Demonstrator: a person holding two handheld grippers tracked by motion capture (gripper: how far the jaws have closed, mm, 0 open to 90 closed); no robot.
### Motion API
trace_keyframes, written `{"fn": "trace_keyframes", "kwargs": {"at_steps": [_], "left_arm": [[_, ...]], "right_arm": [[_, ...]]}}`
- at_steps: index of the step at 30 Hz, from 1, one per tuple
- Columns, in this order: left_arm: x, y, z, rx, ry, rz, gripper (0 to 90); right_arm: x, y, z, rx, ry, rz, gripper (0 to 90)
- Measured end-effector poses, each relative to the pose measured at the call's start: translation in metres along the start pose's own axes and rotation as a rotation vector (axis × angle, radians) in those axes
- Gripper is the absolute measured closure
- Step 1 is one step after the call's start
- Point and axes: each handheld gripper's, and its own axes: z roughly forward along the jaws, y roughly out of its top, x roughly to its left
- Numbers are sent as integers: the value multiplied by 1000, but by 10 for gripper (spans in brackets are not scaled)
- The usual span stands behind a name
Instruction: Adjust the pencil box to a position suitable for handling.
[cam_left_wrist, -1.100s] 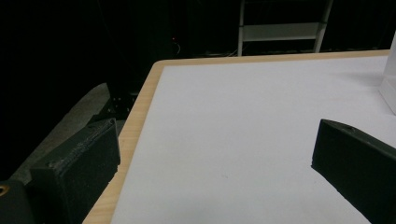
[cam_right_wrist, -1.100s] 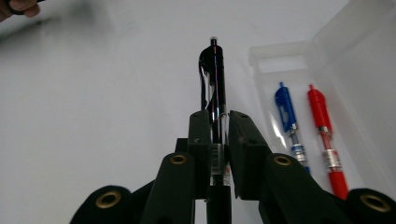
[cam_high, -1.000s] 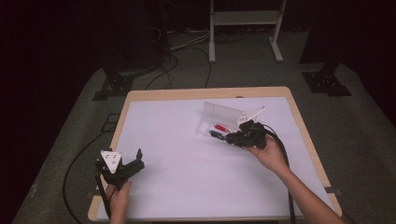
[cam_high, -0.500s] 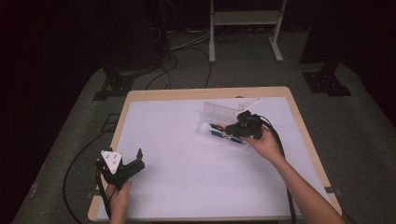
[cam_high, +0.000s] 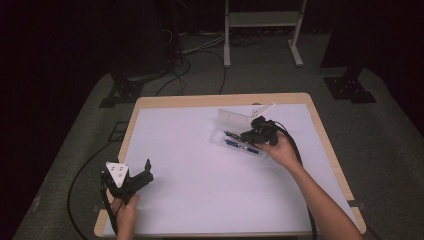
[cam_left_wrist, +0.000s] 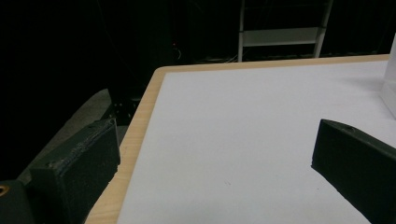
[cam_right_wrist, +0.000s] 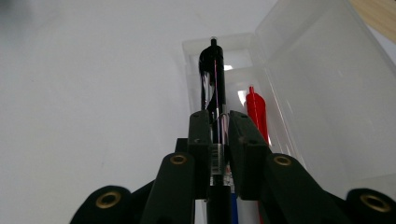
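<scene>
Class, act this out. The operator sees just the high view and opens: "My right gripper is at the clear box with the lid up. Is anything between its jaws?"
Observer: Yes. The right gripper view shows the right gripper shut on a black pen, which points along the clear box.
Operator: What does my hand hide inside the box?
Observer: A red pen lies in the tray, just beside the black one.
Operator: And the left gripper, is it holding something?
Observer: No. In the left gripper view the left gripper has its jaws wide apart with nothing between them, over the white table near its wooden edge.
</scene>
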Motion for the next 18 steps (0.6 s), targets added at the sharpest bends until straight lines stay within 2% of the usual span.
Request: {"fn": "trace_keyframes", "kwargs": {"at_steps": [7,15,18], "left_arm": [[-1,0,0,-2,-6,5,4],[-1,0,-1,-1,-10,5,4],[0,0,-1,-2,-7,0,4]], "right_arm": [[-8,-7,13,35,-12,20,787],[-13,-12,21,72,-27,20,787],[-16,-14,21,69,-27,26,786]]}}
